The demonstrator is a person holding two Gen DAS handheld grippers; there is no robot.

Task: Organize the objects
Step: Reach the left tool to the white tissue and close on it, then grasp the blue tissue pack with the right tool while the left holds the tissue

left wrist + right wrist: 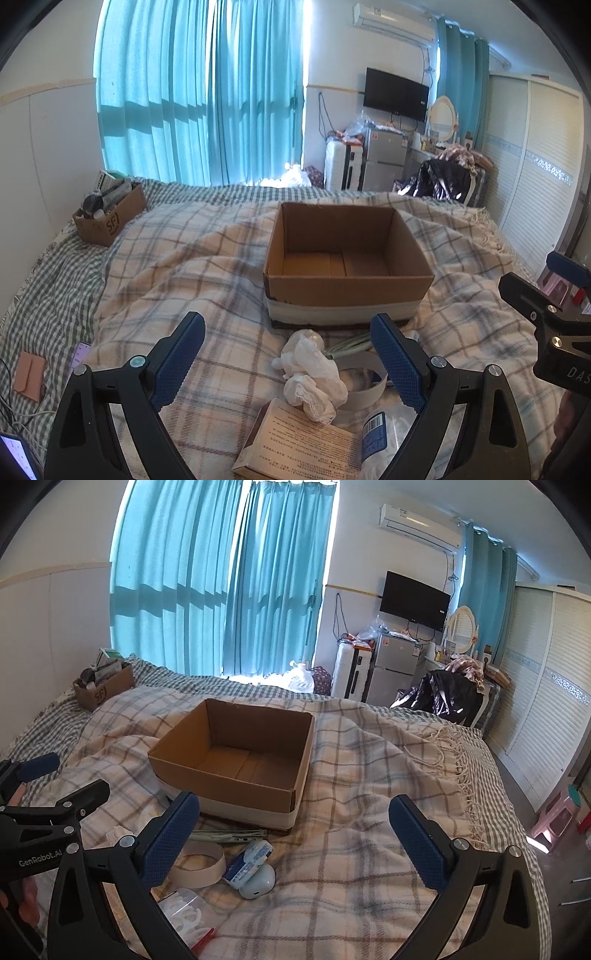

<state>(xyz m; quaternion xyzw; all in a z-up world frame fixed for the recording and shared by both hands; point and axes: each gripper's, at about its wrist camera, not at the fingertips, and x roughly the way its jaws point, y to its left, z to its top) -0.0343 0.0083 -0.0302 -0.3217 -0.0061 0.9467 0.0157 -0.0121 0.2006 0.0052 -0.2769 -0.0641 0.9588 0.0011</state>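
Observation:
An empty open cardboard box sits on the plaid blanket; it also shows in the right wrist view. In front of it lie crumpled white tissue, a tape roll, a printed paper box, a plastic bottle, a small white case, a blue-labelled packet and a thin wrapped stick. My left gripper is open above the tissue, empty. My right gripper is open above the blanket, right of the small items, empty.
A second cardboard box full of items stands at the bed's far left. A phone and a tan wallet lie at the left. A fridge, suitcase, chair and wardrobe stand beyond the bed. A pink stool is on the floor at the right.

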